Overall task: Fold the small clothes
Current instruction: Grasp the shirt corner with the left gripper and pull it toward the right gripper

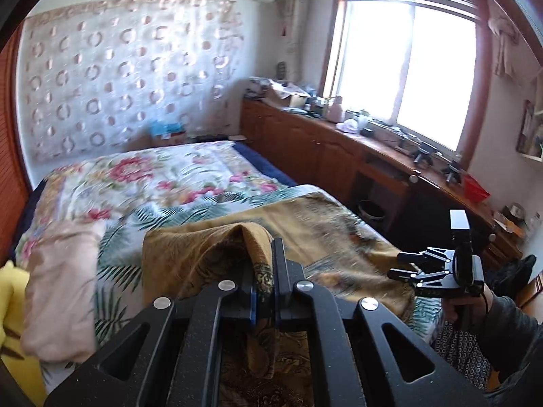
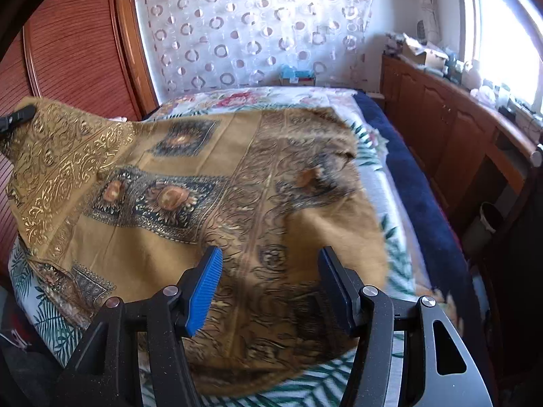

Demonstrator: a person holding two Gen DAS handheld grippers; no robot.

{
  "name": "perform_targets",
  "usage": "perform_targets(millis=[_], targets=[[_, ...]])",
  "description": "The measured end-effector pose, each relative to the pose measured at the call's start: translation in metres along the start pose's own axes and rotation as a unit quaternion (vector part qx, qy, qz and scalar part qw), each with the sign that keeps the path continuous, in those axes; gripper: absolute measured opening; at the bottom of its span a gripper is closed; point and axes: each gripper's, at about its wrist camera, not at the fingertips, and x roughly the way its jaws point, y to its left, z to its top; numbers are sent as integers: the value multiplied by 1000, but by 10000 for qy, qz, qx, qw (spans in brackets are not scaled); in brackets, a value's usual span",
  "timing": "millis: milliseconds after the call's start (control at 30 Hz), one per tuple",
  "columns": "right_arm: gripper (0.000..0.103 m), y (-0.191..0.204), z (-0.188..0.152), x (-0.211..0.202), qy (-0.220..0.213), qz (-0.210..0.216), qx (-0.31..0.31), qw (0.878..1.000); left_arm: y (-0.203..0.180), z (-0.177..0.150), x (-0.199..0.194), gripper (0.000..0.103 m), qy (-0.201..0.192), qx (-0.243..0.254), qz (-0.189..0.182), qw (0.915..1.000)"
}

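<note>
The left wrist view shows the left gripper (image 1: 266, 291) clenched on a bunched corner of the ochre patterned scarf (image 1: 210, 254), the cloth pinched between its blue-edged pads and raised off the bed (image 1: 142, 183) in a peaked fold. Only this view shows the right gripper (image 1: 402, 266) from the side, held in a hand (image 1: 458, 308) with a dark sleeve near the bed's right edge, its black fingers parted over the scarf's far side. It also shows a folded pale pink cloth (image 1: 61, 288) and a yellow cloth (image 1: 13, 322) at the bed's left edge.

The right wrist view shows the scarf (image 2: 217, 203) as a whole: thin woven fabric, mustard ground, dark paisley bands, navy rectangular medallions and a glinting gold scroll border. It spreads across the near half of the floral, fern-printed bedspread (image 2: 393, 230); its left corner is lifted at the bed's left edge, where a black fingertip (image 2: 17, 117) of the left gripper grips it. Here the right gripper (image 2: 271, 288) hangs released, ribbed blue pads wide apart above the scarf's near edge, nothing between them.
</note>
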Motion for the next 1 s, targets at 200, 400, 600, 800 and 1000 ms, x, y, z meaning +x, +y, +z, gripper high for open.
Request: perform_targets(millis=[200, 400, 600, 800, 1000], targets=[[61, -10, -4, -19, -168, -50, 99, 9998, -43, 20, 28, 7, 71, 359, -320, 9988], [61, -17, -9, -27, -261, -66, 198, 9994, -74, 27, 50, 7, 240, 578, -546, 9965], [61, -20, -12, -23, -217, -17, 257, 9994, -95, 13, 72, 43, 677, 974, -501, 9917], [61, -22, -9, -25, -245, -5, 276, 9993, -92, 9, 62, 75, 603, 956, -406, 9928], [61, -16, -3, -24, -290, 83, 205, 9993, -64, -1, 47, 75, 482, 619, -130, 9968]])
